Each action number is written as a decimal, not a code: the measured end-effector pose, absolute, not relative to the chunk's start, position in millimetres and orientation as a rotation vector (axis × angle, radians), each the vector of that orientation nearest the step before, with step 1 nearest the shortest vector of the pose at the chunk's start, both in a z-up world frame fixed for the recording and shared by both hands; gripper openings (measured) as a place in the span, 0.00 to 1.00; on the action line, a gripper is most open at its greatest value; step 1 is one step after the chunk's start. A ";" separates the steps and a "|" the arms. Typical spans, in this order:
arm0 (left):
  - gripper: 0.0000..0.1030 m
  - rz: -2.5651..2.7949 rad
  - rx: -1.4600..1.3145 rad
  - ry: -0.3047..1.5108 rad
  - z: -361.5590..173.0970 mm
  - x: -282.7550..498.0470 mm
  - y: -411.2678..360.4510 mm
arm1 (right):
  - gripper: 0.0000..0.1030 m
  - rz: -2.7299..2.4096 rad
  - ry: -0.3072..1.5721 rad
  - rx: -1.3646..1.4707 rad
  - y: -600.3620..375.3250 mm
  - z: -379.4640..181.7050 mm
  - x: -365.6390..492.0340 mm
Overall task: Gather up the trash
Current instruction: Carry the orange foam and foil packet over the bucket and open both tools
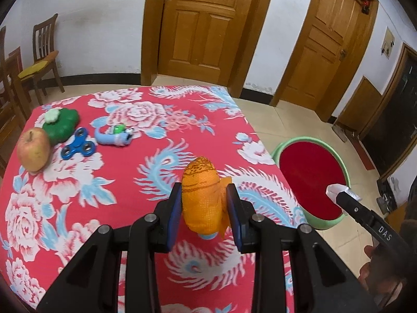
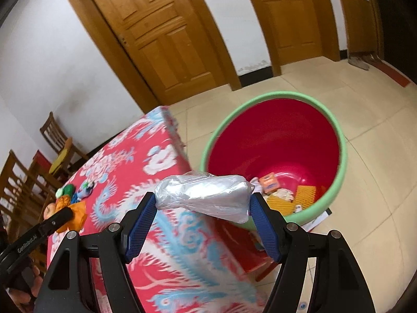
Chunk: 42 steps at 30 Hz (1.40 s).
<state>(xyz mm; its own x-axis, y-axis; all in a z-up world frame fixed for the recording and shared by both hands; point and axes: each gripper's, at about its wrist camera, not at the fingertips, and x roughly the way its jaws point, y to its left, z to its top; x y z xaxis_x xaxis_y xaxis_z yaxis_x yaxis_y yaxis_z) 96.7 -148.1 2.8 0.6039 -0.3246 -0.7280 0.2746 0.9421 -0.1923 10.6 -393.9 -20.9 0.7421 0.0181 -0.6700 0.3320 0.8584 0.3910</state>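
Note:
My left gripper (image 1: 203,195) is shut on a crumpled orange wrapper (image 1: 200,193), held above the red floral tablecloth (image 1: 125,187). My right gripper (image 2: 203,199) is shut on a wad of clear silvery plastic (image 2: 206,195), held end to end between its blue pads over the table's corner. Past that corner a bin with a green rim (image 2: 281,94) and a red inside stands on the floor, with several bits of trash (image 2: 271,184) at its bottom. The left wrist view has the bin (image 1: 307,138) right of the table and the right gripper (image 1: 338,195) in front of it.
At the table's far left lie an apple (image 1: 34,148), a green toy (image 1: 61,124), a blue fidget spinner (image 1: 78,147) and a light-blue toy (image 1: 114,137). Wooden chairs (image 1: 44,54) stand by the left wall. Two wooden doors are behind. Tiled floor surrounds the bin.

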 end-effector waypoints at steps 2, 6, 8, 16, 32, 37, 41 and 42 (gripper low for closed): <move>0.32 -0.354 -0.057 0.859 1.2 97.6 -155.4 | 0.72 -0.198 0.717 0.533 -404.1 -23.3 9.2; 0.32 -0.375 -0.039 0.874 -3.9 101.7 -173.2 | 0.72 -0.221 0.716 0.550 -421.6 -28.7 6.4; 0.32 -0.389 -0.030 0.882 -5.7 103.6 -180.7 | 0.72 -0.235 0.720 0.552 -429.3 -32.2 5.2; 0.32 -0.441 0.008 0.879 -5.6 109.1 -210.1 | 0.73 -0.279 0.733 0.568 -453.0 -42.6 4.6; 0.32 -0.512 0.042 0.899 -13.3 119.5 -249.7 | 0.81 -0.338 0.722 0.565 -470.7 -47.4 4.3; 0.32 -0.542 0.057 0.906 -16.5 119.1 -262.9 | 0.81 -0.334 0.707 0.567 -472.4 -42.6 1.1; 0.32 -0.576 0.068 0.899 -17.5 116.1 -276.2 | 0.81 -0.350 0.683 0.577 -476.6 -37.5 -8.1; 0.32 -0.584 0.071 0.897 -18.1 115.3 -279.3 | 0.81 -0.355 0.678 0.581 -478.6 -36.1 -10.7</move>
<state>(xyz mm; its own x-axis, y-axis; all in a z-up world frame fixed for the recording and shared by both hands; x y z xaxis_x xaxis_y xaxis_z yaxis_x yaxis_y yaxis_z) 115.3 -279.3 -18.1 0.4803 -0.4496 -0.7531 0.5073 0.8429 -0.1796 -10.7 -478.6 -36.1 0.7291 -0.1203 -0.6738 0.4848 0.7857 0.3843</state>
